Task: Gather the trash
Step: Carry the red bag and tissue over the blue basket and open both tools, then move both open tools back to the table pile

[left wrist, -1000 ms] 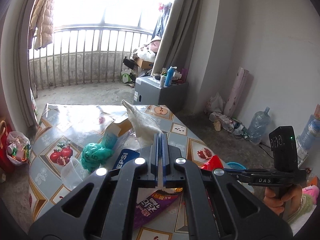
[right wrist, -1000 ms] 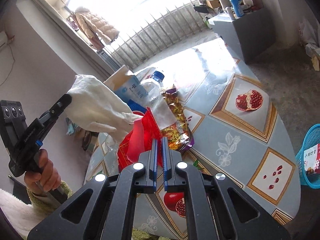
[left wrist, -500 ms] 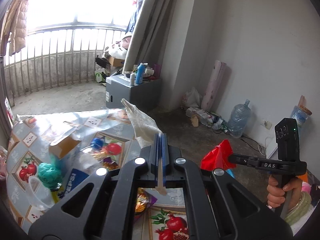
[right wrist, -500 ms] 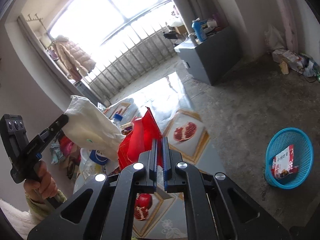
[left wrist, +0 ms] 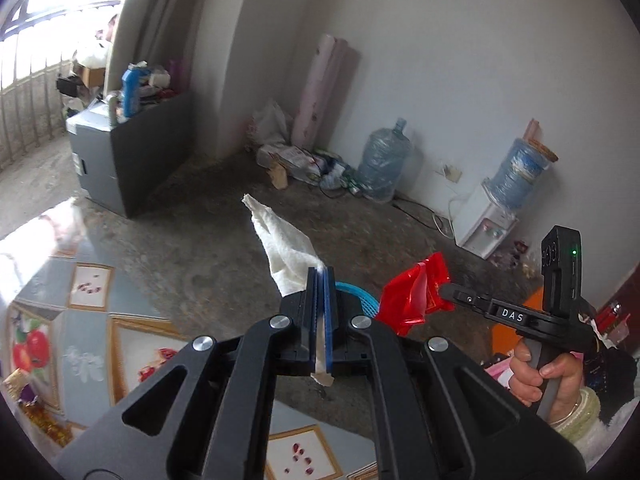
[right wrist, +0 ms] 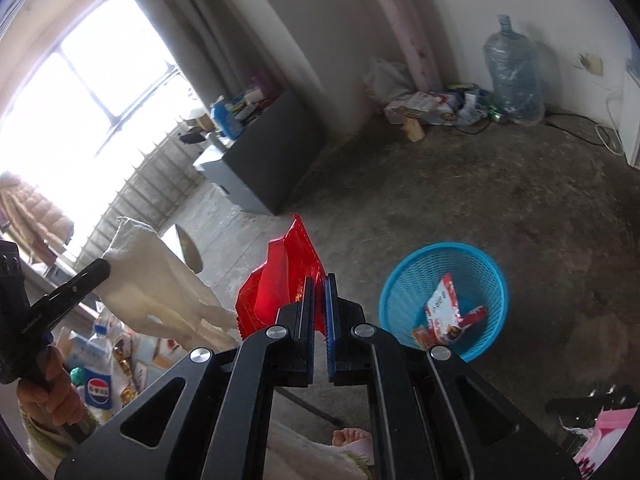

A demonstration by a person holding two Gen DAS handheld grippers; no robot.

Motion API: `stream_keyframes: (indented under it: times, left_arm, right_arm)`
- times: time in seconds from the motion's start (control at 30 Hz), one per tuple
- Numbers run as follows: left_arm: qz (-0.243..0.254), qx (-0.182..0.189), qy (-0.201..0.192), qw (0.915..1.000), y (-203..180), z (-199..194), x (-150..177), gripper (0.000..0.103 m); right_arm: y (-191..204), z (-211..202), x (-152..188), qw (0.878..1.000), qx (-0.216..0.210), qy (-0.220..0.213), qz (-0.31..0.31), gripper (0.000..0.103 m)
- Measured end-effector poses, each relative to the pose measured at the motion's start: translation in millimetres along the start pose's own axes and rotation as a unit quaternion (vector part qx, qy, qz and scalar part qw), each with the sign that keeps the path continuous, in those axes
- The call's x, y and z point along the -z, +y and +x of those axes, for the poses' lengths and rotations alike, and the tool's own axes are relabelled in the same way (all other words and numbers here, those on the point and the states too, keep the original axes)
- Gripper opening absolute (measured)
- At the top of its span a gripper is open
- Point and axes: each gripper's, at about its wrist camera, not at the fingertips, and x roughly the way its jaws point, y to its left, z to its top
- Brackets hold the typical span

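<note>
Leftmost, a table (left wrist: 132,344) covered in glossy oilcloth printed with fruit tiles is seen, with crinkled foil wrappers (left wrist: 36,412) lying at its near left edge. Over the rough concrete floor the left gripper (left wrist: 319,280) is held, its jaws pressed together on a crumpled white paper towel (left wrist: 284,248), soft and creased, whose pointed tip is raised toward the far wall. To its right, a crinkled red plastic wrapper (left wrist: 412,296), shiny and translucent, is clamped in the closed tips of the right gripper (left wrist: 444,292), which is gripped by a hand (left wrist: 540,372) in a knitted cuff. Between towel and wrapper, part of the rim of a blue basket (left wrist: 356,294) is seen behind the left gripper's jaws.

From the right wrist, the same wrapper (right wrist: 280,280) is seen pinched between the right gripper's (right wrist: 319,284) blue-edged pads. The round blue mesh basket (right wrist: 400,292) is shown on the floor just right of that gripper, already holding printed red-and-white packets (right wrist: 444,312). Against the far wall, a pale paper roll (right wrist: 404,24) and a clear plastic water jug (right wrist: 512,76) are stood.
</note>
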Motion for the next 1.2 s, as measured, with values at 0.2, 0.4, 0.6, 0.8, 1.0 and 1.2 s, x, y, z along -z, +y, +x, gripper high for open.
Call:
stream_keyframes:
  times: [0.2, 0.4, 0.6, 0.8, 1.0, 1.2]
  left_arm:
    - [0.03, 0.019, 0.094, 0.9949, -26.7, 121.0, -9.2, 0.001]
    - [0.07, 0.01, 0.169, 0.983, -50.1, 223.5, -2.3, 0.001]
    - [0.105, -0.029, 0.242, 0.964, -67.6, 308.7, 16.2, 0.019]
    - [0.094, -0.031, 0.236, 0.9667, -66.1, 310.1, 20.1, 0.028]
    - [0.084, -0.042, 0.188, 0.9776, -60.6, 268.0, 11.3, 0.03]
    - [0.058, -0.05, 0.13, 0.9885, -57.8, 195.9, 0.9, 0.031]
  right_arm:
    - [-55.8, 45.0, 0.3, 0.996, 0.073, 0.017, 0.05, 0.005]
    - [-93.1, 104.1, 6.9, 0.989, 0.12, 0.047, 0.073, 0.005]
    - [-128.0, 173.7, 24.5, 0.982, 0.157, 0.084, 0.07, 0.015]
    - [-148.7, 188.3, 39.4, 0.976, 0.164, 0.098, 0.104, 0.034]
    - [-137.9, 159.9, 40.9, 0.981, 0.161, 0.072, 0.076, 0.038]
    - [-98.3, 116.0, 29.9, 0.989, 0.143, 0.024, 0.02, 0.055]
